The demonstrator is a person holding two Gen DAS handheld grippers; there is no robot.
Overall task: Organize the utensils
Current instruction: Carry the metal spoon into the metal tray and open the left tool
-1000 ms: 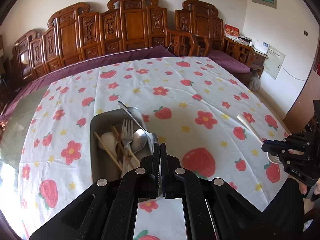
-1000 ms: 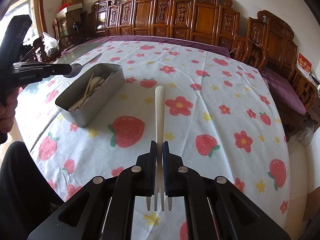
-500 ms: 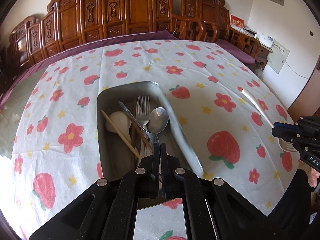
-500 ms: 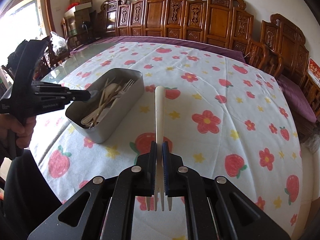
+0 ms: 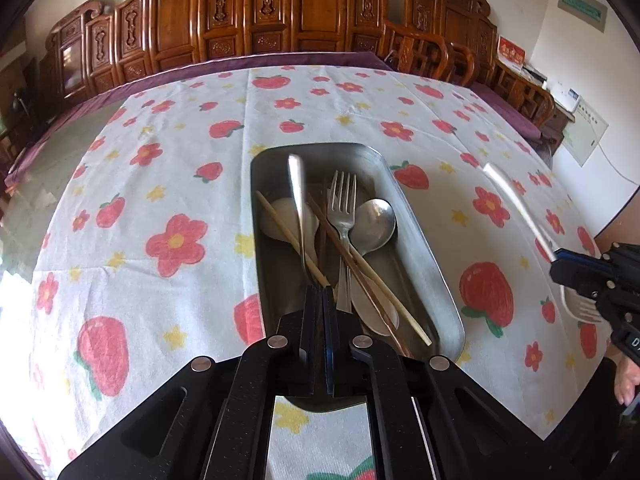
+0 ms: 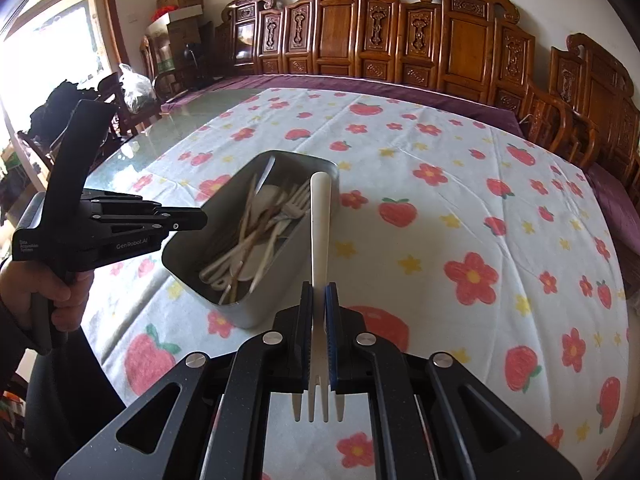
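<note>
Your left tongs (image 5: 319,294) cover the near end of the metal utensil (image 5: 297,204) they pinch, so you cannot tell what kind it is; its far end is smeared with blur. The white plastic fork (image 5: 516,200) in your right tongs (image 5: 560,258) blurs along its handle too. In the steel tray (image 6: 256,314), the piled utensils overlap too closely to count. The surface (image 6: 460,184) runs out of view at the right.

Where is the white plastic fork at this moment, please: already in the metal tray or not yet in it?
Out. The white plastic fork is clamped between the right gripper fingers, handle pointing toward the metal tray, above the tablecloth.
</note>
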